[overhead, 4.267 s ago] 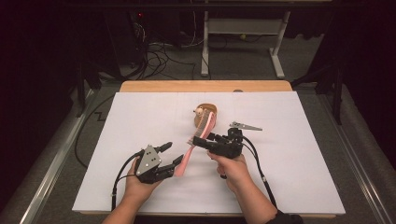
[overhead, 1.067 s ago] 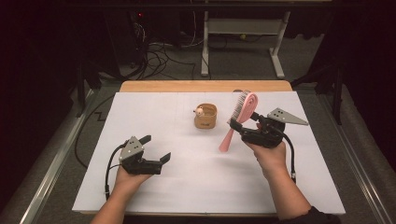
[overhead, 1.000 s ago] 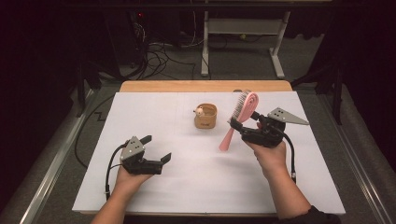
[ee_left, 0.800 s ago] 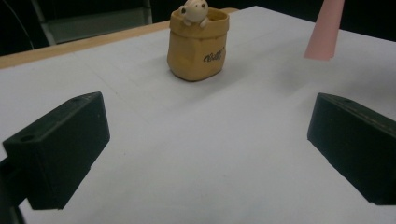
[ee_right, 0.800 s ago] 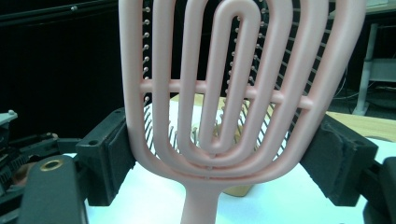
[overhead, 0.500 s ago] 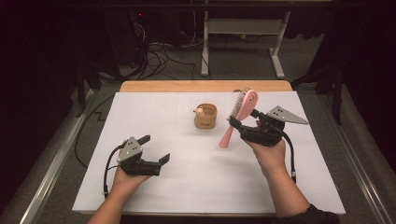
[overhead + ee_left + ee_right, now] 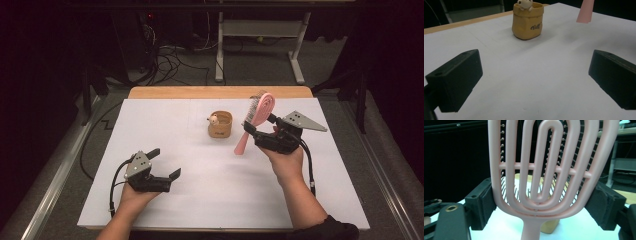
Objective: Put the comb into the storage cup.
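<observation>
My right gripper [image 7: 260, 126] is shut on a pink hairbrush [image 7: 256, 119] and holds it upright above the white table sheet [image 7: 190, 150], head up, handle slanting down to the left. In the right gripper view the pads press both sides of the hairbrush's vented head [image 7: 544, 170], bristles facing away. A small tan pot [image 7: 220, 124] with a little animal figure on its rim stands just left of the brush; it shows as the pot [image 7: 528, 20] in the left gripper view, well ahead of the jaws. My left gripper [image 7: 166, 164] rests open at the front left with nothing between its jaws.
A wooden strip [image 7: 220, 92] borders the far edge of the sheet. Beyond it, on the floor, are cables [image 7: 170, 55] and a white stand's legs [image 7: 260, 50]. A metal rail [image 7: 55, 175] runs along the left side.
Earlier the right gripper held the brush low near the middle, close to the left gripper; it now holds it raised at the right of the pot. Over the last second nothing has visibly moved.
</observation>
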Demonstrator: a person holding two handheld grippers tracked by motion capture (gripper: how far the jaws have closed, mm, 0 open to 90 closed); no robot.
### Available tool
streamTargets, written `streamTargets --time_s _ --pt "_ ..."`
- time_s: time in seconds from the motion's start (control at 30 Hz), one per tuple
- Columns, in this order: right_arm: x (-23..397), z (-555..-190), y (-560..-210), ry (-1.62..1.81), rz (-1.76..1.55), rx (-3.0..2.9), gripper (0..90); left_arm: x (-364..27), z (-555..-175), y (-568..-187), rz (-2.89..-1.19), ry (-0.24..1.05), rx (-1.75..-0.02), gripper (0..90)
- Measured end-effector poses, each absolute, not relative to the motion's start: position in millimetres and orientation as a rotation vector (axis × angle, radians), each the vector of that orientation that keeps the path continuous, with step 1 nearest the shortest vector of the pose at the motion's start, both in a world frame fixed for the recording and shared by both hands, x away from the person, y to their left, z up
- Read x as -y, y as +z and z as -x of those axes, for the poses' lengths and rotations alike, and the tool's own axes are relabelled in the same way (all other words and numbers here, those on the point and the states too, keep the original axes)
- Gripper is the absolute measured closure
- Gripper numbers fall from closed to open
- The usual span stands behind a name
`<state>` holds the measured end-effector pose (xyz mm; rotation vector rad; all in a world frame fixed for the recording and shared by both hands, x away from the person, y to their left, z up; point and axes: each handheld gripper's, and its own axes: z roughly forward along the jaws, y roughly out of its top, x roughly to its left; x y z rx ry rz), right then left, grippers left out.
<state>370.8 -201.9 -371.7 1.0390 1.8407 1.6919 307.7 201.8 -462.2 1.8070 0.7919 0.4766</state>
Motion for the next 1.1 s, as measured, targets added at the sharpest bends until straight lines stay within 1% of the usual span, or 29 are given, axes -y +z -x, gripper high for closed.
streamTargets --time_s 0.5,0.77,1.1 --pt "199 -379 -356 1.708 -1.031 -1.772 19.9 -203 -307 -462 -1.810 0.457 -0.782 0.0" --pt "195 -386 -345 1.730 -1.024 -1.737 19.9 -204 -306 -463 -1.801 0.467 -0.763 0.0" --pt "184 -394 -335 1.706 -1.011 -1.735 19.9 -203 -305 -463 -1.798 0.470 -0.766 0.0"
